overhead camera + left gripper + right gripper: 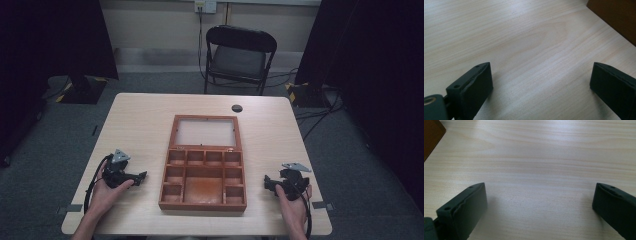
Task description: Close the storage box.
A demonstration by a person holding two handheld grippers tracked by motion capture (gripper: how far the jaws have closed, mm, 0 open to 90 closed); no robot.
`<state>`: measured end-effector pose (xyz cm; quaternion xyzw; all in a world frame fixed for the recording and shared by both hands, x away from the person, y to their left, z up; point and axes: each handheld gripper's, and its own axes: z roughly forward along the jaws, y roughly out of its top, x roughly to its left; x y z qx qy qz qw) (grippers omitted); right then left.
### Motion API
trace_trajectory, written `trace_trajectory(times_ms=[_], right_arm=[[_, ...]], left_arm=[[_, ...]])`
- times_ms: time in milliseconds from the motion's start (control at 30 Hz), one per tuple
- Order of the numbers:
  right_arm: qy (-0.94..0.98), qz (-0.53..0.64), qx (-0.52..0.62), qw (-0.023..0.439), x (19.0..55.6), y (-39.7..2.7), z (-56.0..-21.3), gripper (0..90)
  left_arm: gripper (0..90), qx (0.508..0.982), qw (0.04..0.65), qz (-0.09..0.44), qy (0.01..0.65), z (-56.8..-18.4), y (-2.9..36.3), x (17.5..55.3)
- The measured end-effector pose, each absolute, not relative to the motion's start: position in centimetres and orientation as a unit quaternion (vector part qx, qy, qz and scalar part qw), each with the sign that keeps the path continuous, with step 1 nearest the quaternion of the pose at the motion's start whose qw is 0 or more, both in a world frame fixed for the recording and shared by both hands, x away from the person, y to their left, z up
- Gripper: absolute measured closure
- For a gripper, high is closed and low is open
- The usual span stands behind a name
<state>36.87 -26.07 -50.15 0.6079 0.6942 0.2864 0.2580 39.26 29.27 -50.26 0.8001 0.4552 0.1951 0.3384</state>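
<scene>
A brown wooden box (203,170) lies open in the middle of the table, its lid with a pale pane folded back and several small compartments showing. My left gripper (140,176) rests low over the table to the left of the box, held in a hand, jaws wide apart with bare wood between them (541,75). A corner of the box (616,17) shows at the upper right of the left gripper view. My right gripper (268,183) sits to the right of the box, also open over bare table (540,197). The box's edge (430,137) shows at that view's upper left.
The light wooden table (140,120) has a small black round cap (237,108) near its far edge. A black folding chair (238,57) stands beyond the table. Dark curtains hang at both sides, and cables lie on the grey floor at the right.
</scene>
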Motion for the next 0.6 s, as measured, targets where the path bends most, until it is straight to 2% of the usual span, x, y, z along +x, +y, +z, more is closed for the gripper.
trace_trajectory(times_ms=[233,267,300,367,433,500,600], right_arm=[[0.697,0.288,0.605,0.257,36.8,-26.0,-50.1,0.0],[0.703,0.291,0.597,0.255,36.8,-26.0,-50.1,0.0],[0.705,0.289,0.597,0.250,36.8,-26.0,-50.0,0.8],[0.712,0.286,0.595,0.240,36.7,-25.9,-49.7,7.2],[0.709,0.298,0.594,0.235,36.6,-25.8,-49.4,17.8],[0.715,0.316,0.586,0.213,36.9,-25.8,-49.2,13.5],[0.721,0.319,0.582,0.198,37.2,-25.7,-48.6,16.8]], left_arm=[[3.9,0.792,0.339,0.198,0.467,-50.2,29.2,39.2],[5.3,0.794,0.339,0.198,0.464,-50.2,29.3,39.2],[11.2,0.791,0.346,0.198,0.464,-50.2,29.3,39.1],[18.1,0.788,0.347,0.200,0.467,-50.0,29.6,39.2],[18.9,0.788,0.347,0.190,0.472,-49.8,29.9,39.4],[21.2,0.787,0.344,0.185,0.478,-49.5,29.9,39.5],[21.5,0.777,0.366,0.178,0.480,-48.8,29.9,39.4]])
